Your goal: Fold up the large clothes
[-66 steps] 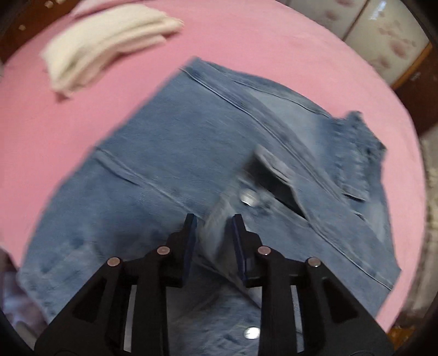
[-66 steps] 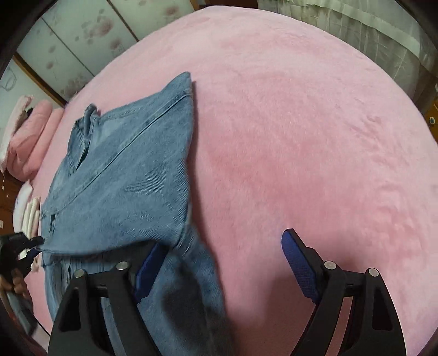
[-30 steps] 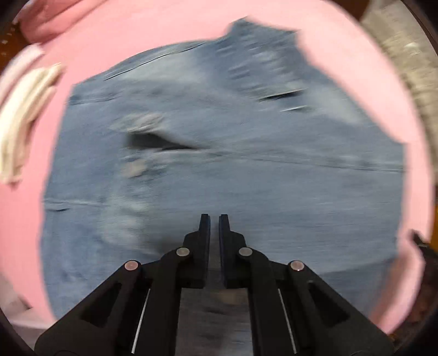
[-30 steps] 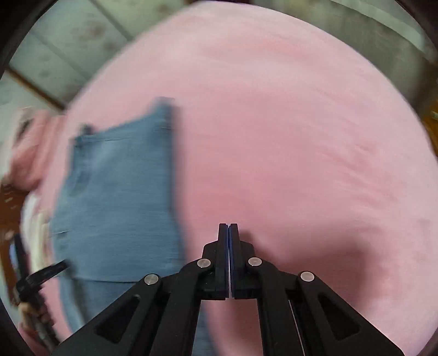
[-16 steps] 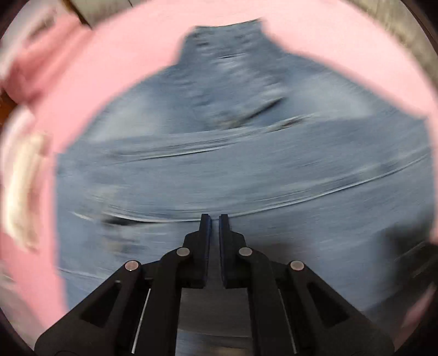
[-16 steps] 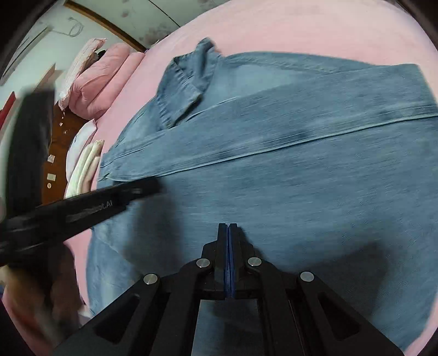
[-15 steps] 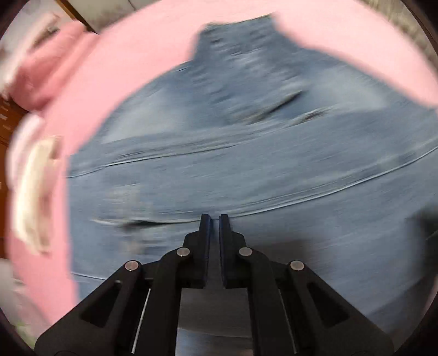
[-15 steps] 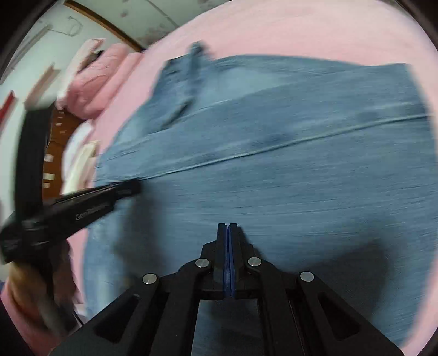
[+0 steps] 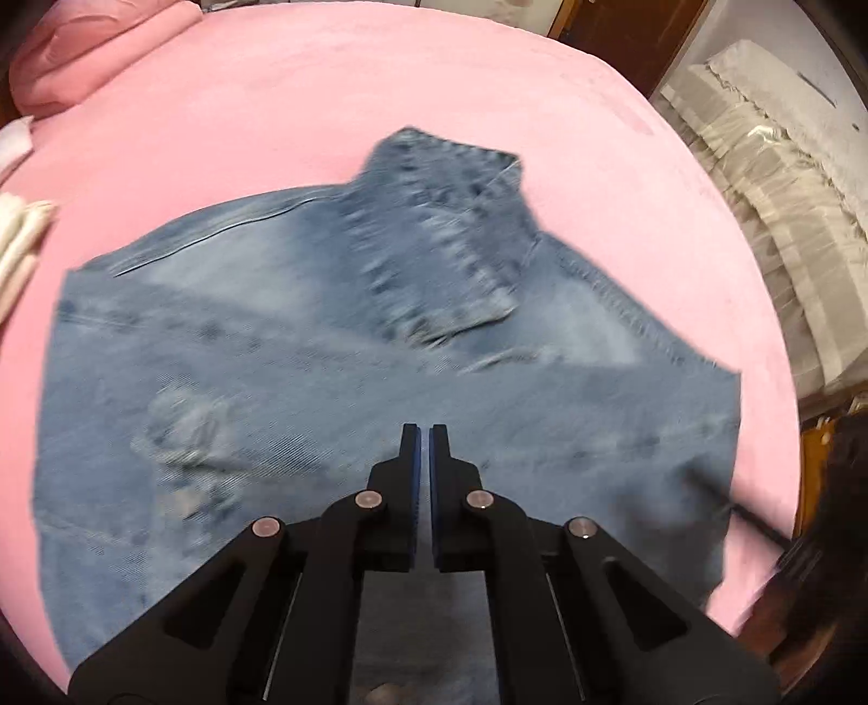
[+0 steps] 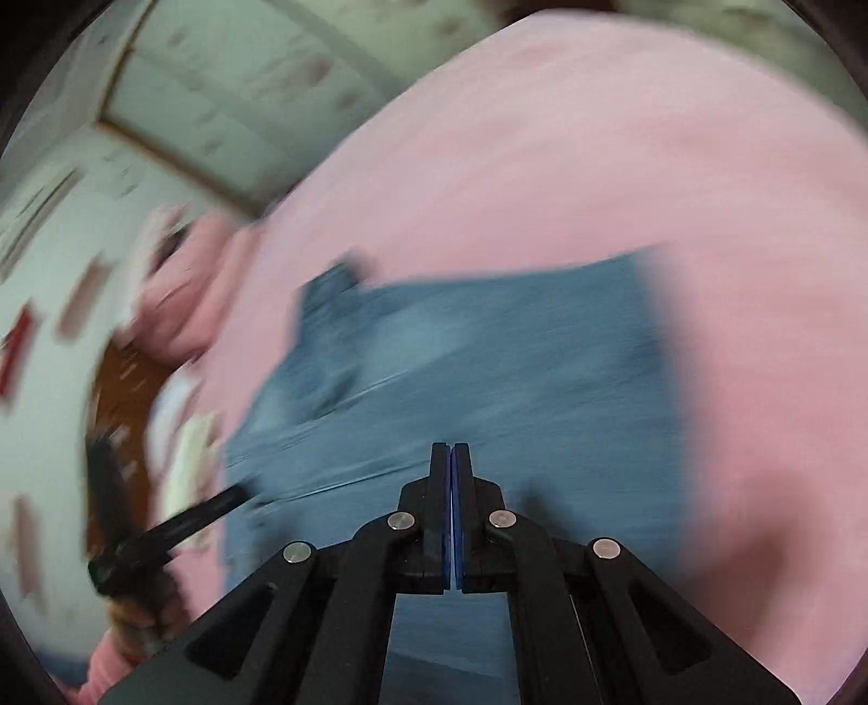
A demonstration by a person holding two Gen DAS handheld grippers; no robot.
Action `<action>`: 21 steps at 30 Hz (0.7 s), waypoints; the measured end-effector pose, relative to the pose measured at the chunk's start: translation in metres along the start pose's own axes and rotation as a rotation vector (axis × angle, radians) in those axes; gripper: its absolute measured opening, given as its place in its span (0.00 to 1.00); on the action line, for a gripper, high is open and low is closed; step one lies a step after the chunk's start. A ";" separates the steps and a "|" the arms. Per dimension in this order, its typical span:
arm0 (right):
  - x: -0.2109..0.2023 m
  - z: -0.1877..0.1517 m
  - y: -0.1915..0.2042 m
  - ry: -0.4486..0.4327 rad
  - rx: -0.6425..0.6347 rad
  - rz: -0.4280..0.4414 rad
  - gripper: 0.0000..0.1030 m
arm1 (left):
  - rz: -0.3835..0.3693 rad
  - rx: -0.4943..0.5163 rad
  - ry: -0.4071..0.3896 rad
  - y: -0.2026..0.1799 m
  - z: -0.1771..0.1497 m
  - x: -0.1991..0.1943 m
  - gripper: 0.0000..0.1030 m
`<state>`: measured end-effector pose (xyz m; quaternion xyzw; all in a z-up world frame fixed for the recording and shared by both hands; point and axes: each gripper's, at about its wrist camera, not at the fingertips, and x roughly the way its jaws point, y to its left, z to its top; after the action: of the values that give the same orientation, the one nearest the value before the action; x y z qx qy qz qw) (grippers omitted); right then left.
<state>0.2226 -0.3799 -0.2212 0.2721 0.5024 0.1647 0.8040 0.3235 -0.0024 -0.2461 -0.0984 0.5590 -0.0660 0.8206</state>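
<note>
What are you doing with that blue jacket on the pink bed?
A person is folding a denim jacket on a pink bed, with a gripper in each hand. The jacket lies spread flat, its collar at the far side. The left gripper and the right gripper are both above the denim, shut and holding nothing. A cream stack of folded cloth sits at the bed's edge.

Denim garment (image 9: 325, 379) lies mid-frame on bedspread (image 9: 380, 81). Pillow (image 9: 81, 49) upper left; folded cloths (image 9: 19, 238) at left edge
</note>
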 end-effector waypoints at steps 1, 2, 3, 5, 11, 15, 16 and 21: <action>0.026 0.000 0.020 0.044 -0.051 0.015 0.00 | -0.002 -0.005 0.003 -0.002 0.007 0.006 0.01; 0.050 -0.001 0.036 0.090 -0.091 0.038 0.00 | 0.005 -0.014 0.015 -0.006 0.015 0.015 0.01; 0.062 -0.003 0.045 0.118 -0.105 0.059 0.00 | 0.008 -0.026 0.029 -0.005 0.017 0.022 0.01; 0.096 -0.004 0.065 0.193 -0.120 0.120 0.00 | 0.002 -0.056 0.104 -0.004 0.022 0.040 0.01; 0.106 0.010 0.032 0.168 -0.130 -0.019 0.00 | 0.164 -0.047 0.057 0.028 0.005 0.053 0.01; 0.055 0.038 -0.049 -0.008 0.073 -0.143 0.00 | 0.270 -0.094 -0.001 0.074 0.000 0.041 0.01; 0.036 0.045 -0.070 -0.086 0.085 -0.212 0.00 | 0.219 -0.121 -0.003 0.085 0.000 0.039 0.01; 0.000 0.057 -0.120 -0.170 0.131 -0.364 0.00 | 0.210 -0.127 0.004 0.087 0.000 0.048 0.01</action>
<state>0.2727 -0.4913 -0.2742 0.2413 0.4831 -0.0396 0.8407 0.3408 0.0717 -0.3104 -0.0910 0.5709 0.0557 0.8141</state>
